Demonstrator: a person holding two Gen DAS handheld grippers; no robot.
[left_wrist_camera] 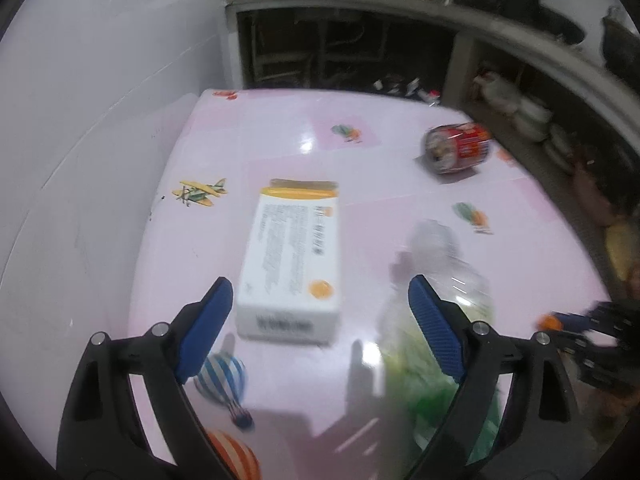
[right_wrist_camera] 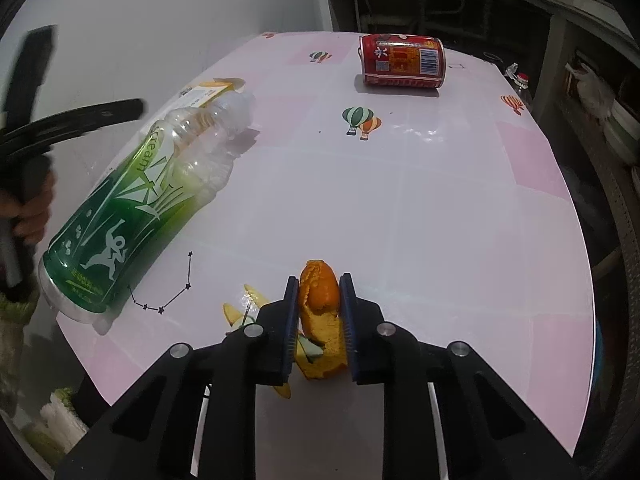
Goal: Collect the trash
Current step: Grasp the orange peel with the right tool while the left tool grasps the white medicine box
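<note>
Trash on the pink glossy table (right_wrist_camera: 440, 200): one orange peel piece (right_wrist_camera: 320, 300) pinched in the right gripper (right_wrist_camera: 319, 312) near edge, one green-labelled clear plastic bottle (right_wrist_camera: 136, 208) left, one white-yellow cardboard box (left_wrist_camera: 294, 256) between the left gripper's (left_wrist_camera: 320, 308) spread fingers, one red can (right_wrist_camera: 402, 62) far.

On the table (right_wrist_camera: 400, 208), the plastic bottle (right_wrist_camera: 132, 216) lies on its side at the left, the carton (left_wrist_camera: 292, 256) beyond it. The can (right_wrist_camera: 402, 61) lies far behind, the orange peel (right_wrist_camera: 320, 300) nearest.

Glossy table (right_wrist_camera: 440, 200); clear plastic bottle (right_wrist_camera: 132, 200) (smooth); metal can (right_wrist_camera: 402, 61).
</note>
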